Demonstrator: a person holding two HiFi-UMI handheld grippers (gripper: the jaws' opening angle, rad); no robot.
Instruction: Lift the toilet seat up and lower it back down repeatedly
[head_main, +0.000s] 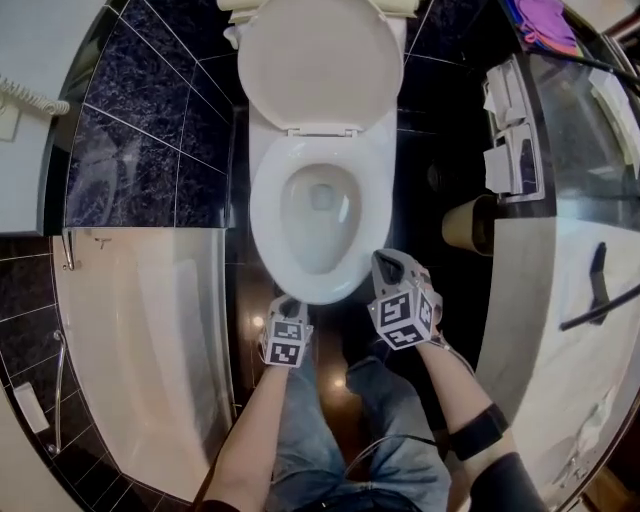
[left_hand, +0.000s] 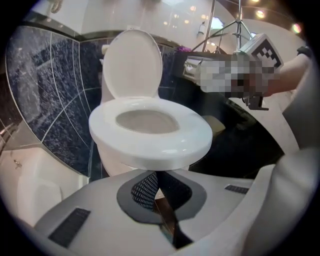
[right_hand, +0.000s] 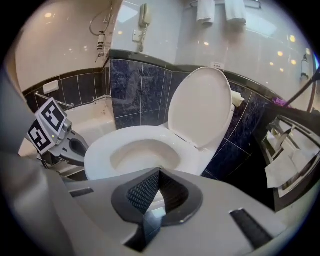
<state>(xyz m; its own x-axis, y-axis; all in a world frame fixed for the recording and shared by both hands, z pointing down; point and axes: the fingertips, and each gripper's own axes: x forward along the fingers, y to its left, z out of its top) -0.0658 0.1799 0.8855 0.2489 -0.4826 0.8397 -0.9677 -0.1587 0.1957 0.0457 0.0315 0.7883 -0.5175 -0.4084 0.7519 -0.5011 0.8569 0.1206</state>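
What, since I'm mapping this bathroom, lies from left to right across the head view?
Bathtub → toilet → paper roll → purple cloth

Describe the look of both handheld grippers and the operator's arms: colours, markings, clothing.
The left gripper and right gripper have light grey moulded plastic bodies, each carrying a cube of black-and-white square markers. Their jaw pads are dark with a fine dotted texture. The person wears blue jeans, a black band on the right forearm and a dark sleeve above it.
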